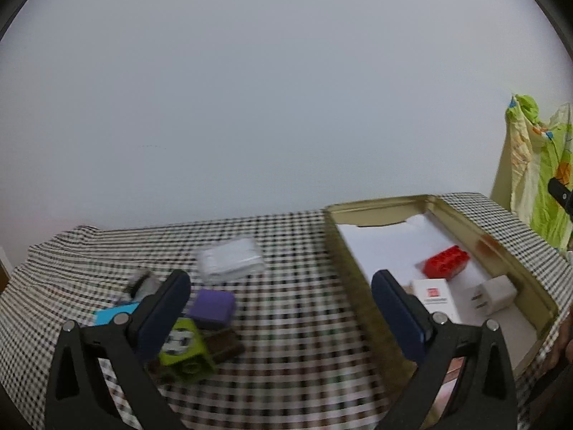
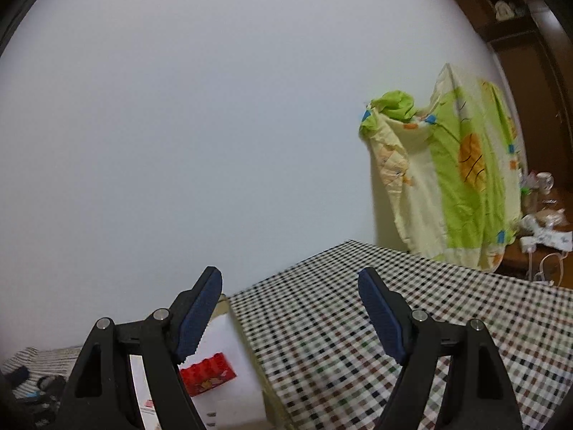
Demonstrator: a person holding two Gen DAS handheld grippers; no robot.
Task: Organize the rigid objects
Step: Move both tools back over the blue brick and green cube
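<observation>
Left claw (image 1: pixel 281 286) and right claw (image 2: pixel 290 286), both with fingers spread wide, empty.

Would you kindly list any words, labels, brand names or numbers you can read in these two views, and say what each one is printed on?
No text can be read in either view.
White box in the gold tray: a red square logo above grey lines of print, too small and blurred to read.
Red brick: a yellowish mark on its side, too blurred to read.
Green block on the checked cloth: a pattern only, with no legible lettering.

1 gold tin (image 1: pixel 462 219), 1 red brick (image 1: pixel 446 260), 1 white charger (image 1: pixel 493 294), 1 white box (image 1: pixel 435 299), 1 purple block (image 1: pixel 212 307), 1 green toy (image 1: pixel 184 349), 1 clear packet (image 1: pixel 229 259)
</observation>
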